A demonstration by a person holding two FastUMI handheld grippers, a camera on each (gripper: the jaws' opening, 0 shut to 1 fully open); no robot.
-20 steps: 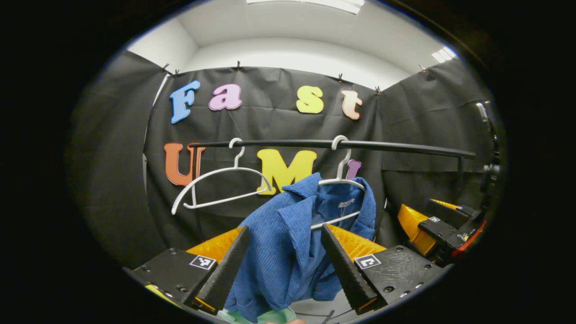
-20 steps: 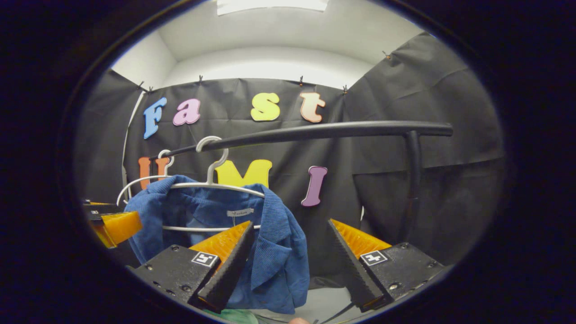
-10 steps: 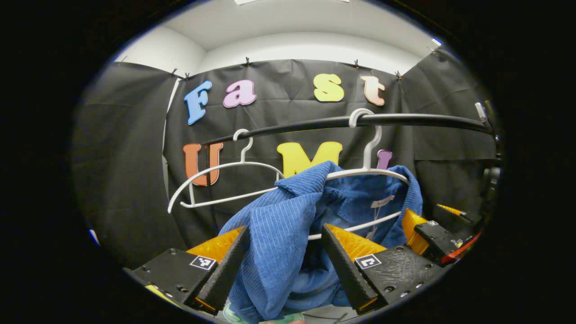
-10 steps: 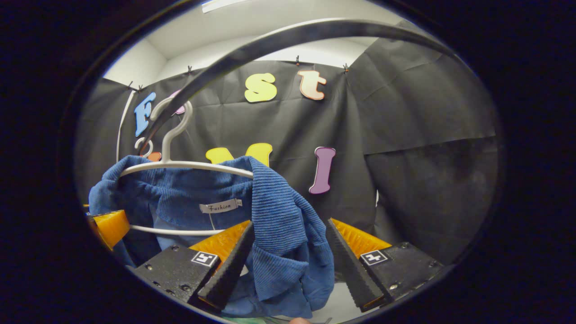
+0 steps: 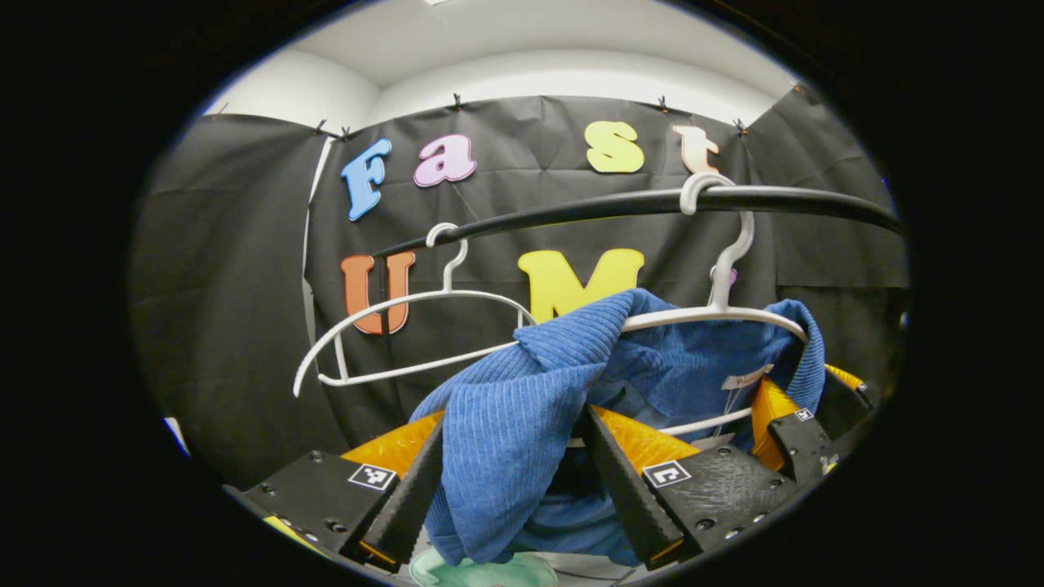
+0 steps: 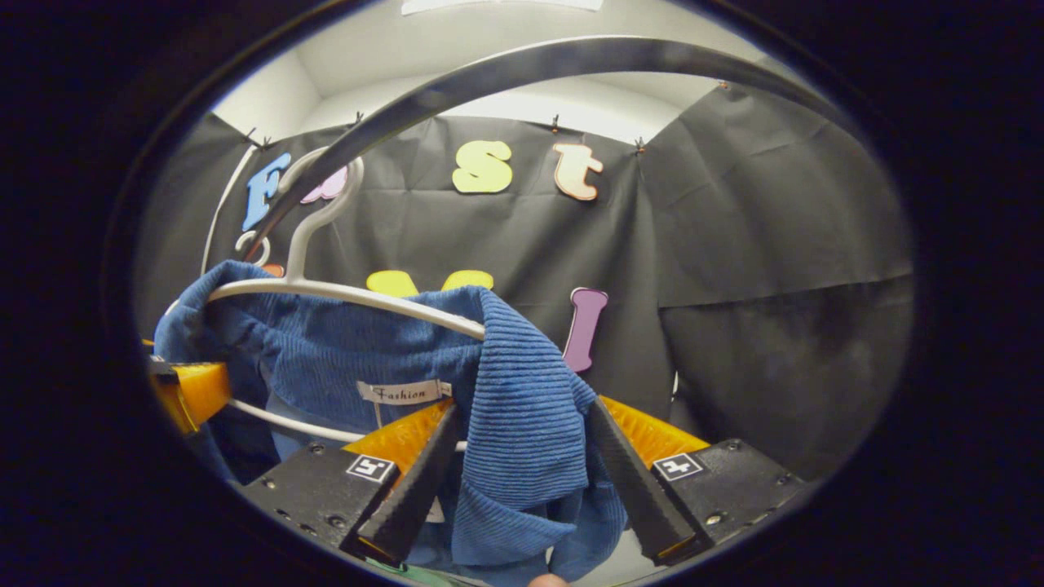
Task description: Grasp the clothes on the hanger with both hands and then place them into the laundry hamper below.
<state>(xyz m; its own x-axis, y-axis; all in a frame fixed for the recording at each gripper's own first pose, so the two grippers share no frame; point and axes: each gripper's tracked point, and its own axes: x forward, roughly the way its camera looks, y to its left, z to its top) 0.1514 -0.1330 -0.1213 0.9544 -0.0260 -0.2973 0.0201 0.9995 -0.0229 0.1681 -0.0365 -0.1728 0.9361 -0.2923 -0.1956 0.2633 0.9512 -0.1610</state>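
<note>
Garment: blue ribbed corduroy shirt hangs on a white wire hanger, hooked over the black horizontal rail. Left gripper points level at the rail, jaws wide, one shoulder fold draped between them. Right gripper tilts upward beneath the rail, jaws wide around the other shoulder fold. Cannot tell whether the fingers press the cloth. Second white hanger hangs bare alongside.

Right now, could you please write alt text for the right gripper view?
A blue shirt draped on a white hanger lies between the open fingers of the right gripper. The hanger hooks over a black rail, and the left gripper is at the shirt's far shoulder.
</note>
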